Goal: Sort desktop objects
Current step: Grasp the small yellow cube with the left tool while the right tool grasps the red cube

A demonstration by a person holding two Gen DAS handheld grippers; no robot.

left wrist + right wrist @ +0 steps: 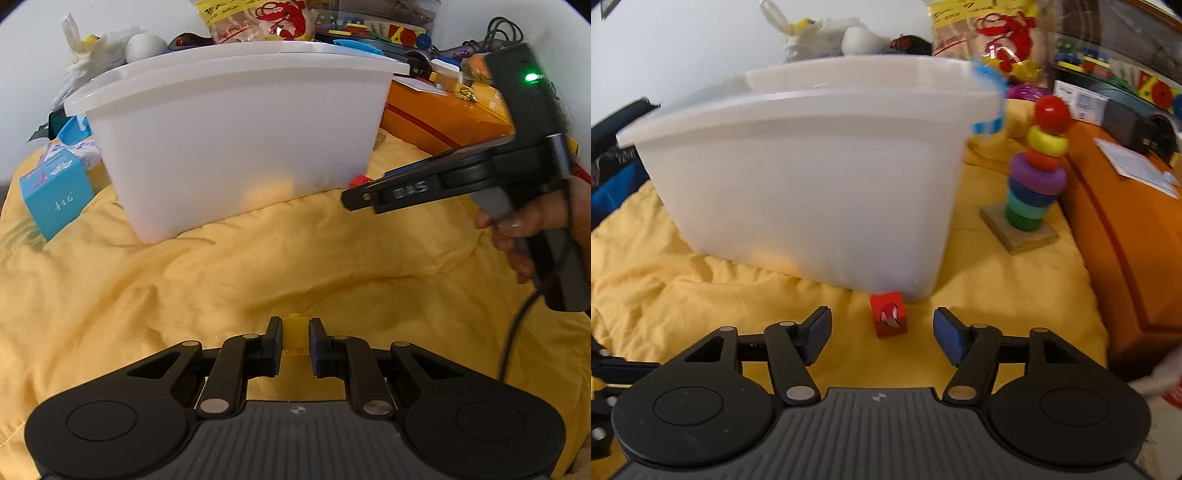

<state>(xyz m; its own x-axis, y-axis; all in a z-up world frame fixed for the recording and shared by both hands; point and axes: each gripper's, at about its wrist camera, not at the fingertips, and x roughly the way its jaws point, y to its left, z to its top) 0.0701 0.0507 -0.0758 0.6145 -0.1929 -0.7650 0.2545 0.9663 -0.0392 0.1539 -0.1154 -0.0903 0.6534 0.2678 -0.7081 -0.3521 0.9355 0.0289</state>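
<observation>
In the left wrist view my left gripper [294, 338] is shut on a small yellow block [294, 332], low over the yellow cloth [184, 295]. The white plastic bin [236, 129] stands beyond it. My right gripper [354, 201] shows at the right of that view, held by a hand [532, 229], near the bin's right corner. In the right wrist view the right gripper [881, 334] is open, with a small red cube [888, 314] lying on the cloth just ahead between its fingers. The cube sits at the foot of the bin [812, 177].
A ring-stacking toy [1036, 177] on a wooden base stands right of the bin. An orange box [1126, 229] walls the right side. A blue carton [55, 192] lies left of the bin. Snack bags, a white ball and toys crowd the back.
</observation>
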